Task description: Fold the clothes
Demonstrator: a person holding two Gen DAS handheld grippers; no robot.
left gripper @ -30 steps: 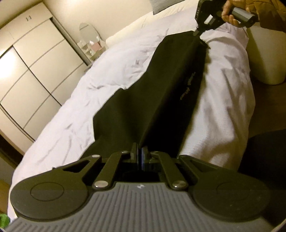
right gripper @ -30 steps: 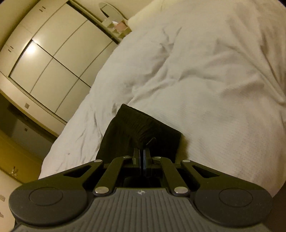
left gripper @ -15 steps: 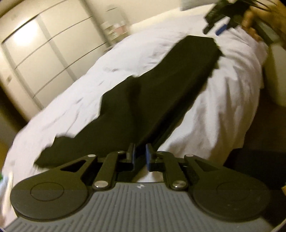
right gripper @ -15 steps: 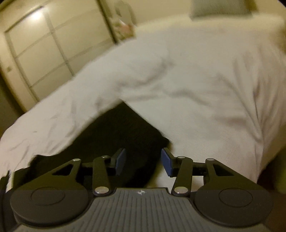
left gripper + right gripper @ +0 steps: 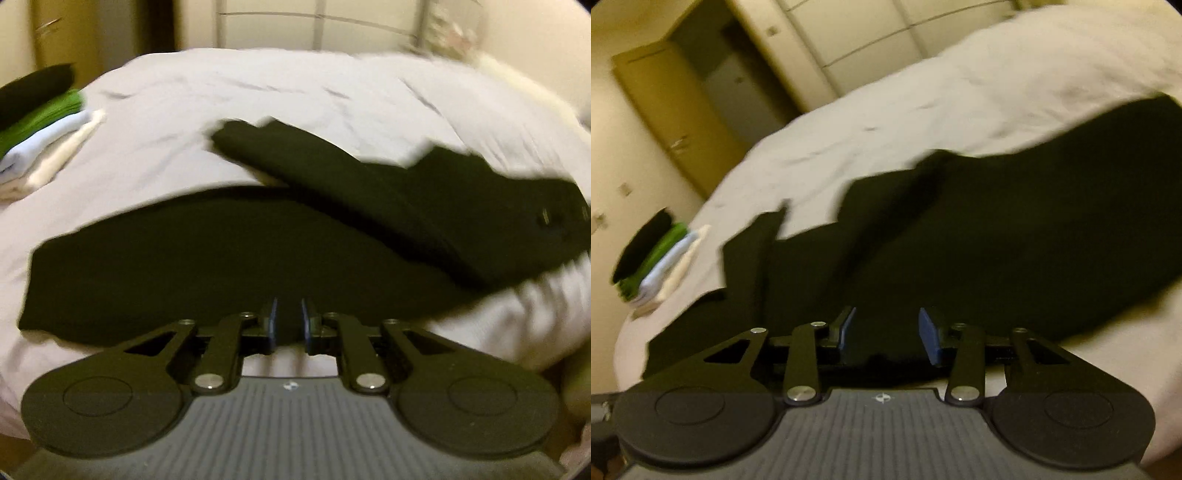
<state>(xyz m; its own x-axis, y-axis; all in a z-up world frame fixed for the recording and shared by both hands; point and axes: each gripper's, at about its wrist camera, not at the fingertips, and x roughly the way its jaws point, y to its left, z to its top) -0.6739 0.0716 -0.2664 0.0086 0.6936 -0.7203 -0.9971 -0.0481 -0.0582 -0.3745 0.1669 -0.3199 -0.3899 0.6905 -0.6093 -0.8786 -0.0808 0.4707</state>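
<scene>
We see black trousers (image 5: 229, 254) lying on the white bed (image 5: 280, 99), their long axis running across the left-wrist view from left to right. One leg lies folded diagonally over the other, its end pointing up-left. Our left tool (image 5: 288, 323) hovers at the near edge of the cloth, jaws slightly parted, gripping nothing. Our right tool (image 5: 888, 332) has just been closing a little yet stands open, dark cloth behind it, not pinched. A stack of folded clothes (image 5: 44, 129) sits far left.
</scene>
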